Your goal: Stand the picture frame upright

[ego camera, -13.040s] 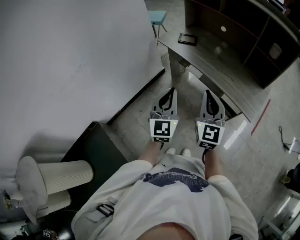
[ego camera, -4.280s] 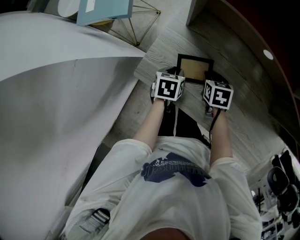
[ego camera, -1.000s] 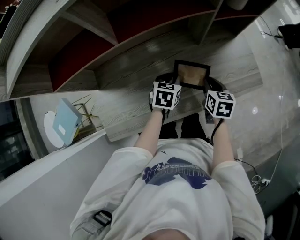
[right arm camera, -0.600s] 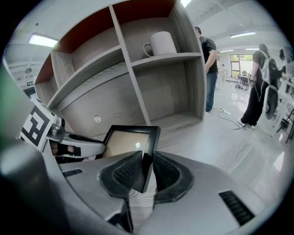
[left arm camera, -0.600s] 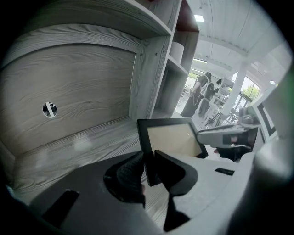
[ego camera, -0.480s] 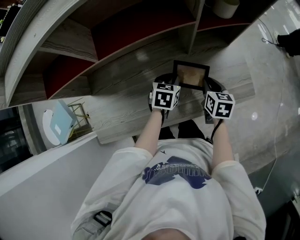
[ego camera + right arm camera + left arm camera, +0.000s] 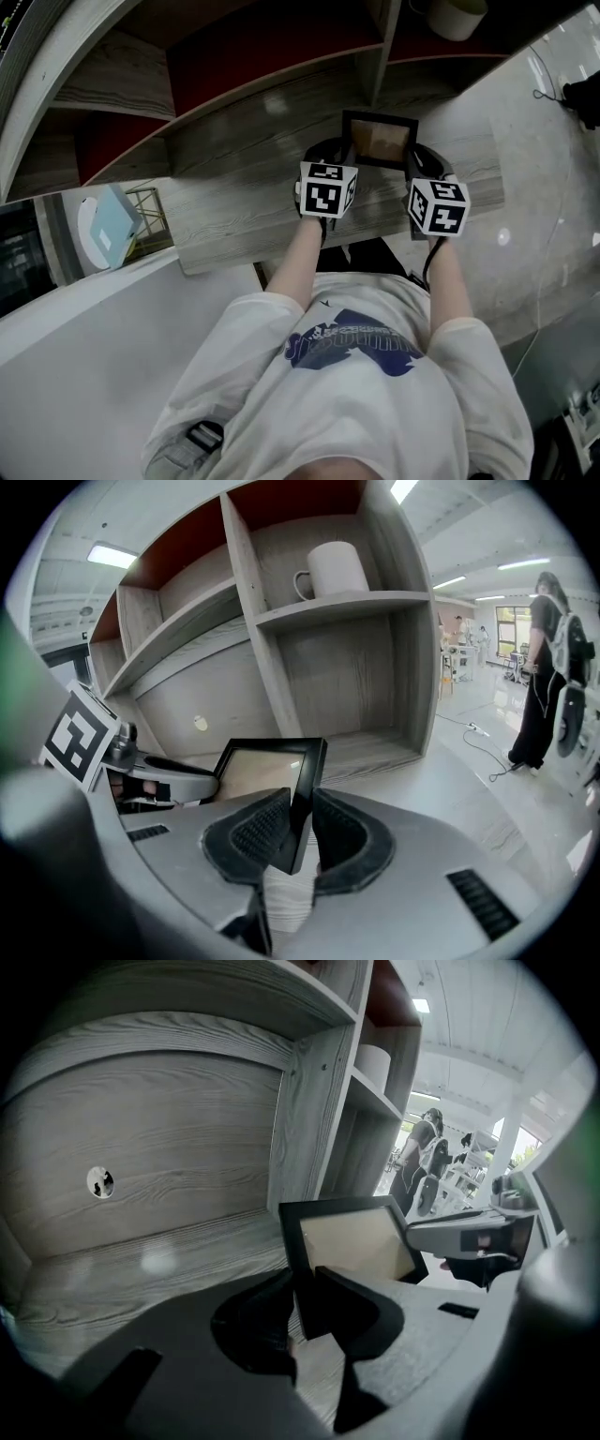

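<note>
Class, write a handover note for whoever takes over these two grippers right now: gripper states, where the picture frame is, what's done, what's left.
Left gripper: shut on the left edge of the picture frame.
Right gripper: shut on its right edge.
Frame: held between both over the wooden desk, tilted, face toward the holder, shelves behind.
Done: frame gripped and tipped up off flat.
Left: set it upright on the desk, check it stands, then release.

White T-shirt (image 7: 375, 412), navy chest print (image 7: 352, 343); left gripper (image 7: 302, 1281), right gripper (image 7: 300, 803) grey, black-padded.
</note>
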Tool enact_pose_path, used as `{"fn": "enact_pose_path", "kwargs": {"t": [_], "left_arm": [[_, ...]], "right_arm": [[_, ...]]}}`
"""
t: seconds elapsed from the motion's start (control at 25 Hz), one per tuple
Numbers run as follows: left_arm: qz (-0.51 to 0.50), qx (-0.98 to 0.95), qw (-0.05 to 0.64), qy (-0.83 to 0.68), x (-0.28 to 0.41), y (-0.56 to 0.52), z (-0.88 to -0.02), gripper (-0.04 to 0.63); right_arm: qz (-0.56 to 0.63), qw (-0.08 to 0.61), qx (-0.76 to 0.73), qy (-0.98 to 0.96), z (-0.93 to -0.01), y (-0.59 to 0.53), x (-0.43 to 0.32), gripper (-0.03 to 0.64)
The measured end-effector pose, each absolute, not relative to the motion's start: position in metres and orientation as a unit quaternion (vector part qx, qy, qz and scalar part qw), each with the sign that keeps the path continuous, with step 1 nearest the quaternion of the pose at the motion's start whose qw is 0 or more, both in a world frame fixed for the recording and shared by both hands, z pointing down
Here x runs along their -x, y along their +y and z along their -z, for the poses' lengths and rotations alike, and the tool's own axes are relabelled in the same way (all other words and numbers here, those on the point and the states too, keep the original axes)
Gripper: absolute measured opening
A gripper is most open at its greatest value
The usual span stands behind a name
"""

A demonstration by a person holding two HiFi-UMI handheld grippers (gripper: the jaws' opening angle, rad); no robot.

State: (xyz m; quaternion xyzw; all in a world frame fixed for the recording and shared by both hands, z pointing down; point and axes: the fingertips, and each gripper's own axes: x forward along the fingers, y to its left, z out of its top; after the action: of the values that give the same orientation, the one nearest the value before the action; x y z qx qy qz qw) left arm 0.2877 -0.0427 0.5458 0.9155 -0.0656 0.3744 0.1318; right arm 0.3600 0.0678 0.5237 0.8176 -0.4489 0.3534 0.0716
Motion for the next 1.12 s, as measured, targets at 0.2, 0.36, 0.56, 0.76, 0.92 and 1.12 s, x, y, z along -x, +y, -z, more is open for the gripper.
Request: {"fn": "enact_pose_path", "kwargs": {"t": [0.2,0.36,0.56,0.76,0.92,1.12], "left_arm": [[-0.351,-0.926,0.12,-0.067,-0.291,-0.051,-0.547,0.08],[-0.342,-0.931,0.113,-0.054,-0.294,-0.058,-0.553,0.08],[-0.324,-0.939,0.103,-0.042,-0.298,-0.068,-0.557,0.08],[-0.31,-0.945,0.093,-0.037,-0.303,-0.074,-0.563,0.08],[-0.296,-0.951,0.088,-0.035,-0.307,-0.078,-0.566,0.08],[-0.284,-0.955,0.082,-0.031,-0.313,-0.082,-0.572,0.08]], "right_arm": [[-0.326,0.063,-0.831,-0.446,-0.523,0.061,-0.362,0.067],[-0.309,0.06,-0.842,-0.439,-0.526,0.056,-0.36,0.066],[-0.273,0.068,-0.852,-0.441,-0.528,0.047,-0.36,0.067],[-0.249,0.074,-0.859,-0.441,-0.533,0.042,-0.361,0.068],[-0.22,0.081,-0.862,-0.449,-0.535,0.039,-0.363,0.071],[-0.198,0.082,-0.864,-0.455,-0.54,0.036,-0.367,0.072]]}}
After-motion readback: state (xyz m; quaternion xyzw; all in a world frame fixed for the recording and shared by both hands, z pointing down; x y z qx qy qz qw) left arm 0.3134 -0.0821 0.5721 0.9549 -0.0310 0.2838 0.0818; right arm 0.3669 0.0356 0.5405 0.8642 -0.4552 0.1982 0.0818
